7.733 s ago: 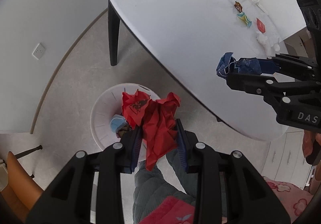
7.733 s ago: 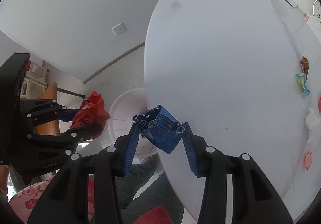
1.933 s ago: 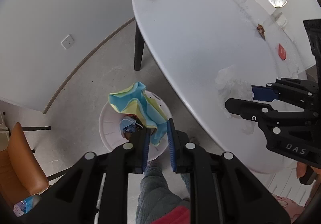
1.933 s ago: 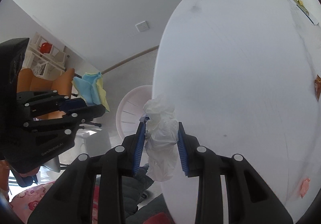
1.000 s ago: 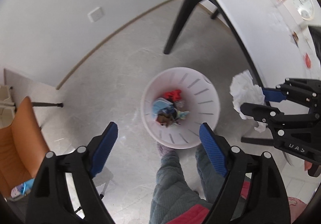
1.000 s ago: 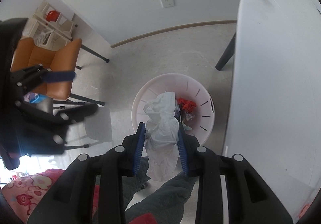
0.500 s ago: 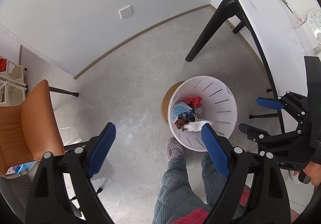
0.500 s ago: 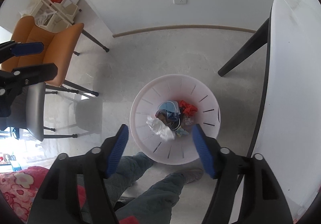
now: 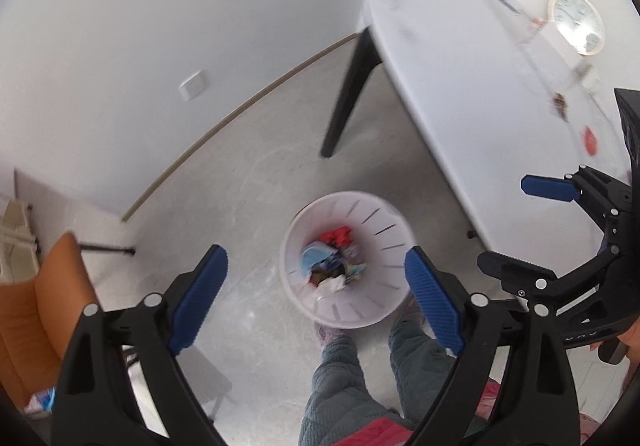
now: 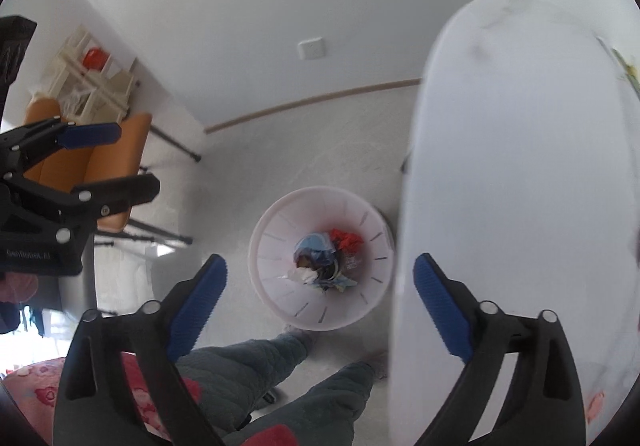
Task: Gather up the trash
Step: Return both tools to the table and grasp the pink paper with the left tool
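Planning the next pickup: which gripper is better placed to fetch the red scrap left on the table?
Probably the right gripper: open, empty, beside the table near the red scrap. The left gripper is open over the bin.

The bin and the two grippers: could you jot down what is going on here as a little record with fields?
bin: white, slotted, on the floor beside the table
bin contents: red scrap, blue scrap, white tissue, other bits
left gripper: open, holds nothing, above the bin
right gripper: open, holds nothing, above the bin
trash left on table: red piece, brown piece
person: legs in grey trousers next to the bin
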Tool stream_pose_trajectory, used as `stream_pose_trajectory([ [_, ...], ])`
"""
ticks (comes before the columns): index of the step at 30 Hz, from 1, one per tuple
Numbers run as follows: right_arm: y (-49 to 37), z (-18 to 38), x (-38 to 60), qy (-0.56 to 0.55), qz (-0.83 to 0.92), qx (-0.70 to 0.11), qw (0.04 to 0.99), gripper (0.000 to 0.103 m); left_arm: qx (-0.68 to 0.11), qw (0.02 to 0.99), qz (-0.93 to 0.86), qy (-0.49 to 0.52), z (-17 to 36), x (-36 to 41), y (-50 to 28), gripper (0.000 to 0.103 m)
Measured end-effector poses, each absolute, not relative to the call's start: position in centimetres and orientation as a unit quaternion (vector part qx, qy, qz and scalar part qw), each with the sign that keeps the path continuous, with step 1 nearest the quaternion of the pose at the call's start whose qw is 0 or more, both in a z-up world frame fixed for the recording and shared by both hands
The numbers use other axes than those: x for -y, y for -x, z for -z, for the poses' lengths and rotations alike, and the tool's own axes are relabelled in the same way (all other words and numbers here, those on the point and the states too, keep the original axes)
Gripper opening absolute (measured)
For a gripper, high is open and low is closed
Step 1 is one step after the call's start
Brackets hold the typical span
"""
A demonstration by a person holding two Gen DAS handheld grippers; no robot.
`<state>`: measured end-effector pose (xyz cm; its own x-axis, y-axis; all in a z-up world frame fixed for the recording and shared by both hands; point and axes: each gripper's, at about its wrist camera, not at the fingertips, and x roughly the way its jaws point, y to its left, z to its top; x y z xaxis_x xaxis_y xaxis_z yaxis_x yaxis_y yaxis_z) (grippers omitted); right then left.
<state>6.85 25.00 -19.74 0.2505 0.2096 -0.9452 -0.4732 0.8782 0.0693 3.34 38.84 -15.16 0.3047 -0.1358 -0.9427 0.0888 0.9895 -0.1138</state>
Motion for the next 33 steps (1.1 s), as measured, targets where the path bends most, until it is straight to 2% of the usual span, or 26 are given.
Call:
stream_pose_trajectory([
  [7, -5.2, 14.8, -13.7, 0.059, -0.109, -0.546, 0.828, 0.1, -0.543, 0.816, 0.194, -0.034, 11.5, -27.7, -4.1, 0.093],
  [14, -3.7, 13.4, 1.4, 0.015, -0.023, -0.538, 0.842, 0.1, -0.538, 0.798, 0.269, -0.041, 10.7, -14.1, -2.4, 0.094],
  [24, -2.8, 13.5, 20.2, 0.015, 0.007, -0.548, 0.837, 0.1, -0.551, 0.768, 0.325, -0.027, 13.6, 6.0, -0.7, 0.094],
  [33, -3.9, 13.7, 26.6, 0.004, -0.003, -0.554, 0.832, 0.1, -0.561, 0.752, 0.34, -0.069, 17.0, 16.9, -1.5, 0.091],
])
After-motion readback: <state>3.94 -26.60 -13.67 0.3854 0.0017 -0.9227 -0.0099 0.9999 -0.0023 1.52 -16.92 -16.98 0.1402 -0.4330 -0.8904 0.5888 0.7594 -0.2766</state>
